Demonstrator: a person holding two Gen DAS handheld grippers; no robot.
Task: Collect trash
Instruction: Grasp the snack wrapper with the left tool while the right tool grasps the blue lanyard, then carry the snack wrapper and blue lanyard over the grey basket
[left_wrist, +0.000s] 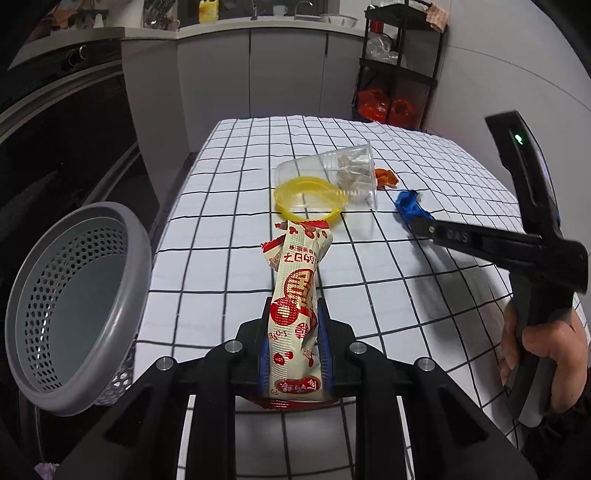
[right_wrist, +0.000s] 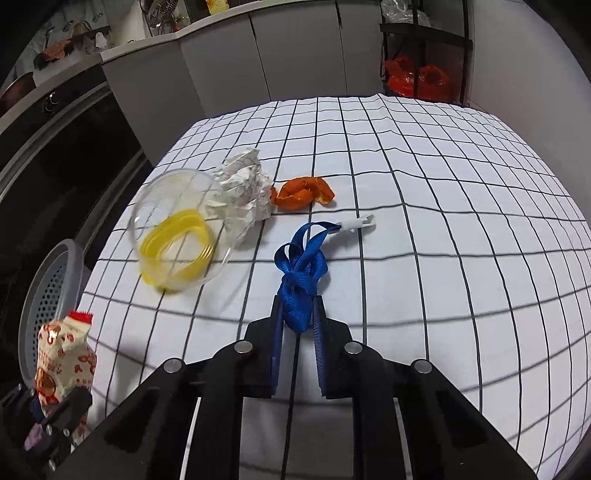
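Left tool (left_wrist: 293, 350) clamped on the snack wrapper (left_wrist: 295, 295), held above the table (left_wrist: 221, 229), grey basket (left_wrist: 74, 306) just to its left. Best swung left over the basket rim before releasing, wrapper kept well inside. Right tool (right_wrist: 297, 317) pinching the blue strap (right_wrist: 301, 280), which looks to rest on the cloth; lift cleanly so the white clip (right_wrist: 356, 222) trails free. Farther off: plastic cup (right_wrist: 181, 232) on its side with yellow ring (right_wrist: 177, 243), crumpled paper (right_wrist: 245, 184), orange peel (right_wrist: 303, 192).

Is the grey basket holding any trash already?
No, the grey basket shows only its bare perforated inside; the snack wrapper sits in the left gripper.
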